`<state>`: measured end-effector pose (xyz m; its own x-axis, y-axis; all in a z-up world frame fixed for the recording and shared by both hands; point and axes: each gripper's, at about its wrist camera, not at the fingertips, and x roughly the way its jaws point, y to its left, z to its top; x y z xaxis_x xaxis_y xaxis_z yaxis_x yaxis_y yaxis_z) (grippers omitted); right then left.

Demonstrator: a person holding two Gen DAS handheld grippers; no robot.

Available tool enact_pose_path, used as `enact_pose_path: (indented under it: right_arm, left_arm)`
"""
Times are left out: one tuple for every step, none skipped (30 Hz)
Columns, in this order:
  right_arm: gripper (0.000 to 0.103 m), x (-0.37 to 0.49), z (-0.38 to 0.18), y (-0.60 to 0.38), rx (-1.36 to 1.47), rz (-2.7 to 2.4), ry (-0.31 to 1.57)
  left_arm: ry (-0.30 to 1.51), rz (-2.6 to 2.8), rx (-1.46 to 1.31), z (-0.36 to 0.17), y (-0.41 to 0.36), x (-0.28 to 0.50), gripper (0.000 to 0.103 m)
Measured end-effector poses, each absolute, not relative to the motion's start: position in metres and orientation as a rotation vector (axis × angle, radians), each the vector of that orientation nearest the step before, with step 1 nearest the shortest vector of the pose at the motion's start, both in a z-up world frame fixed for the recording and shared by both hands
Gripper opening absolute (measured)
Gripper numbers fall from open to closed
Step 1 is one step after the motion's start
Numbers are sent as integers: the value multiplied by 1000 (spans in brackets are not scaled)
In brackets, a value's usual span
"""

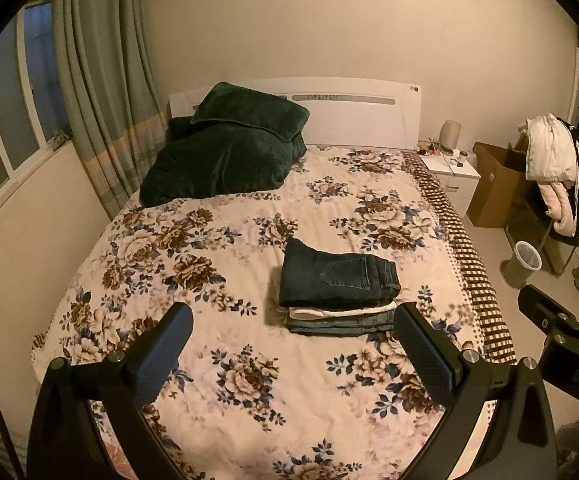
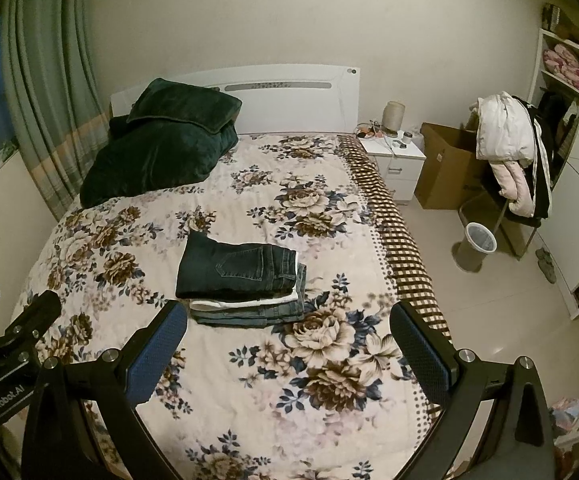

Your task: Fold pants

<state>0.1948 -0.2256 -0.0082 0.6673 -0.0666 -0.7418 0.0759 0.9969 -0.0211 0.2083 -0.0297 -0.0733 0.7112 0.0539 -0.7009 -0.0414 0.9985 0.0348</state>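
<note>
Folded jeans (image 1: pixel 339 276): dark blue denim, folded into a compact rectangle, back pocket facing up; they lie on top of a small stack on the bed.
Long axis: runs left to right across the bed in both views; the waistband end with its layered edges points right, toward the checked border, and the smooth fold points left.
Stack below: a white folded garment (image 1: pixel 341 312) sits directly under the dark jeans, and a lighter blue denim pair (image 1: pixel 341 325) lies at the bottom, touching the cover.
Bed cover (image 1: pixel 217 248): cream with brown and blue flowers; the stack rests on its right half, near the foot end.
Left gripper (image 1: pixel 293 344): spread wide, holding nothing, hovering above the cover just in front of the stack; its right finger (image 1: pixel 425 356) overlaps the stack's near right corner in the left wrist view.
Right gripper (image 2: pixel 289 340): spread wide, holding nothing, apart from the stack, which shows just beyond its left finger (image 2: pixel 157 352).
Green duvet (image 1: pixel 225 152): bundled at the head of the bed, left side, against the white headboard (image 1: pixel 361 116).
Nightstand (image 2: pixel 399 160): white, beside the bed's right edge, with a cardboard box (image 2: pixel 445 168) next to it.
Wastebasket (image 2: pixel 479 240): on the floor, well apart from the bed.
</note>
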Motion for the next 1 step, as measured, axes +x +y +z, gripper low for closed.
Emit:
enact_pose_path:
  right_arm:
    - [103, 194, -8, -225, 12, -80, 836]
  left_arm:
    - [778, 52, 17, -72, -31, 210, 103]
